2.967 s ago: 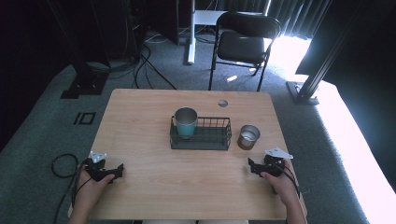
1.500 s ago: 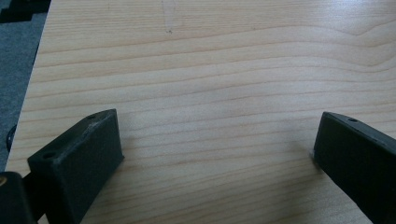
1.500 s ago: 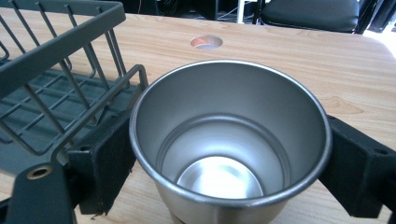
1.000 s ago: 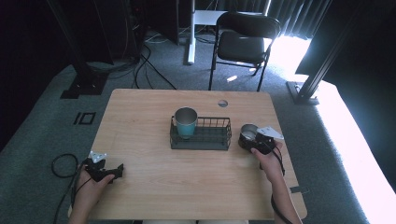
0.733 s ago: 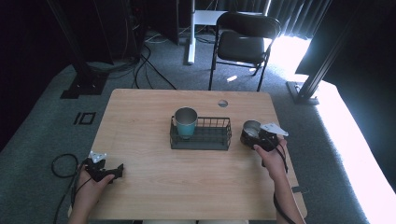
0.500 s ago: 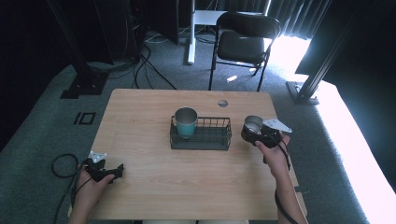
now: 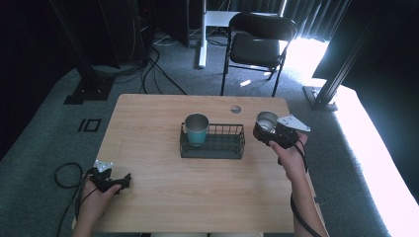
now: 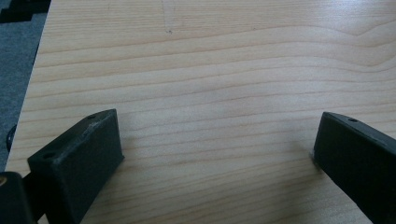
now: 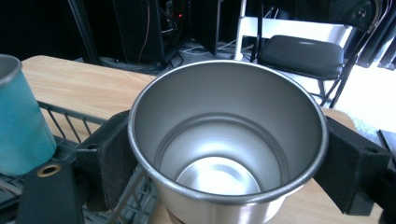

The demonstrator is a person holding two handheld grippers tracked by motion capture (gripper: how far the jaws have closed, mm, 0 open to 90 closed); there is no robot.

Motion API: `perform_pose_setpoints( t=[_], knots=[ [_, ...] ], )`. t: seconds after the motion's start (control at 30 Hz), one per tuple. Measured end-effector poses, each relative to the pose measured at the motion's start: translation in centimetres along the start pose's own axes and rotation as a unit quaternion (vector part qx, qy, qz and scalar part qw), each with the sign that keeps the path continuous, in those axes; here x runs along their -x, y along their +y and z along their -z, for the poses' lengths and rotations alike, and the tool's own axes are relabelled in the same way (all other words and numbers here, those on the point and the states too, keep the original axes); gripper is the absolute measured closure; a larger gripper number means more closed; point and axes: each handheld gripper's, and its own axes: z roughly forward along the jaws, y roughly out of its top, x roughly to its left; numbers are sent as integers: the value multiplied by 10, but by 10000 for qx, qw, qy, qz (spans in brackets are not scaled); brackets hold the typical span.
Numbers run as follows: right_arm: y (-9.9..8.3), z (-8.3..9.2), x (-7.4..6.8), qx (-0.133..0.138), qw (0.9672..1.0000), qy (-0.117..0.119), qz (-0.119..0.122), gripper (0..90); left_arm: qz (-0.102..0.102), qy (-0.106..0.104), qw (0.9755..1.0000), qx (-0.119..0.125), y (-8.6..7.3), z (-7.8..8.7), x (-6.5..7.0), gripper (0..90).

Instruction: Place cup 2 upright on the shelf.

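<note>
My right gripper (image 7: 269, 132) is shut on a steel cup (image 7: 266, 122) and holds it above the table, just right of the black wire basket (image 7: 213, 149). In the right gripper view the steel cup (image 9: 227, 140) stands upright and empty between both jaws. A teal cup (image 7: 196, 129) with a steel rim stands in the basket's left end; the teal cup (image 9: 18, 121) also sits at the left of the right gripper view. My left gripper (image 7: 118, 181) rests low at the table's front left corner. Its jaws stand wide apart over bare wood in the left gripper view.
The wooden table (image 7: 148, 128) has a small round grommet hole (image 7: 235, 109) near its far edge. A black folding chair (image 7: 257, 47) stands beyond the table. Cables (image 7: 64, 174) trail on the floor at the left.
My right gripper moved from the table's front right up to the steel cup beside the basket, closed on it and lifted it slightly toward the basket. The left gripper has stayed still.
</note>
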Motion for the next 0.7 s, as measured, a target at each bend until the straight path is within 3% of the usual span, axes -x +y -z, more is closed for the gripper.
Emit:
perform_pose_setpoints(
  t=[0.33,0.7],
  knots=[
    [21,-1,-19,101,9997,162,174,154,-3,-1,10000,-2,0,0,0,19],
    [37,-16,-58,104,9976,589,353,154,1,0,10000,0,0,0,0,20]
  ],
)
